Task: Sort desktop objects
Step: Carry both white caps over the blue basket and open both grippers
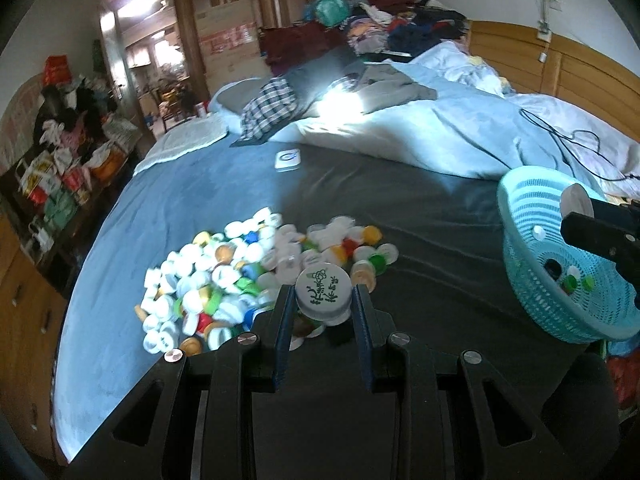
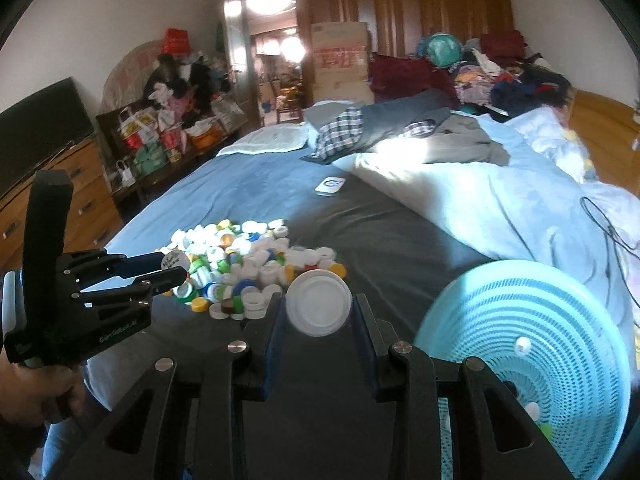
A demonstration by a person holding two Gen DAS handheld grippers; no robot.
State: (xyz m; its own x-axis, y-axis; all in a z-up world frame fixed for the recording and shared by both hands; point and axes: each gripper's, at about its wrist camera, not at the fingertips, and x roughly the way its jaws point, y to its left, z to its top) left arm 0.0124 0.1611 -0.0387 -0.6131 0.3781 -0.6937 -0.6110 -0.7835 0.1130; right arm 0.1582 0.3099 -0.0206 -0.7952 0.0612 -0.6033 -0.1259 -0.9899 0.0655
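Observation:
A heap of many bottle caps [image 1: 248, 276], white and coloured, lies on the dark bedsheet; it also shows in the right wrist view [image 2: 248, 268]. My left gripper [image 1: 323, 300] is shut on a white cap with green print [image 1: 323, 290], just above the heap's near edge. It shows from the side in the right wrist view [image 2: 174, 266]. My right gripper [image 2: 319, 312] is shut on a plain white cap [image 2: 319, 303], left of the teal mesh basket [image 2: 560, 320]. The basket [image 1: 532, 216] holds a few caps, with my right gripper [image 1: 576, 210] at its rim.
A small white square device [image 1: 287, 160] lies on the sheet beyond the heap. A pale blue duvet [image 1: 440, 128] with a black cable [image 1: 560, 136] is bunched at the right. Wooden drawers [image 2: 76, 200] and cluttered shelves stand left of the bed.

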